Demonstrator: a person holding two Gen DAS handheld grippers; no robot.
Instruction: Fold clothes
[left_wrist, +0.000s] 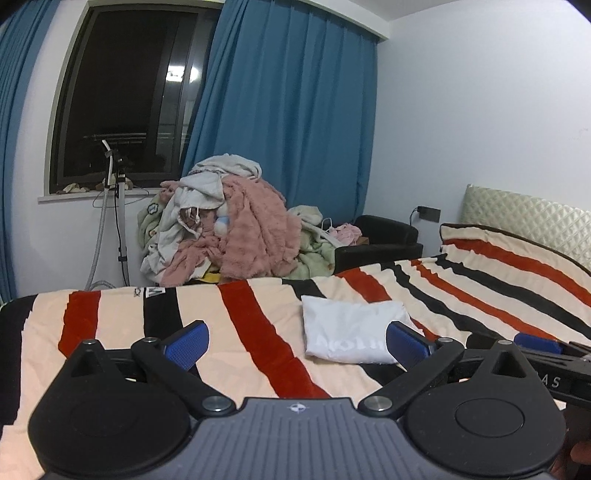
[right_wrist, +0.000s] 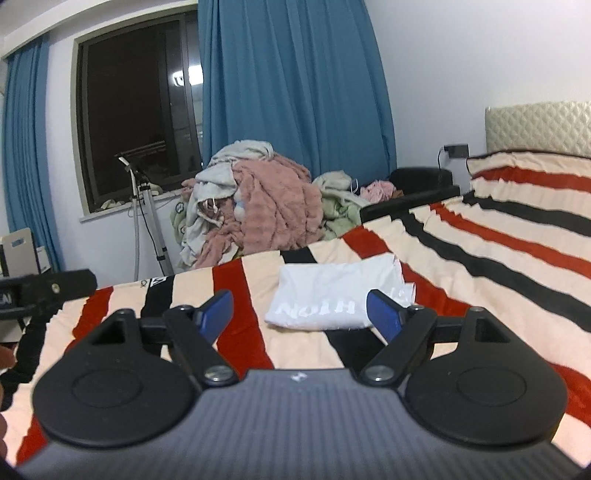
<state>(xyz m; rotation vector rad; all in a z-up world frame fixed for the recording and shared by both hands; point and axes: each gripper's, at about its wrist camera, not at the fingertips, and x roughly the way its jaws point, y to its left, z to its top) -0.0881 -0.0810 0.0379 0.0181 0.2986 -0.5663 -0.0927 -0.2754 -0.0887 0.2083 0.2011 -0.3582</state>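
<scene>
A white garment (left_wrist: 351, 330) lies folded into a flat rectangle on the striped bedspread (left_wrist: 258, 332); faint lettering shows through it. It also shows in the right wrist view (right_wrist: 332, 299). My left gripper (left_wrist: 297, 345) is open and empty, held above the bed just short of the garment. My right gripper (right_wrist: 301, 314) is open and empty, also just short of the garment. The right gripper shows at the right edge of the left wrist view (left_wrist: 539, 345); part of the left gripper's body shows at the left edge of the right wrist view (right_wrist: 40, 288).
A heap of unfolded clothes and pink and green blankets (left_wrist: 229, 225) is piled beyond the bed's far edge, below the blue curtain (left_wrist: 288, 129). A pale stand (left_wrist: 120, 206) is by the window. A dark armchair (left_wrist: 384, 236) and the quilted headboard (left_wrist: 524, 218) are at the right.
</scene>
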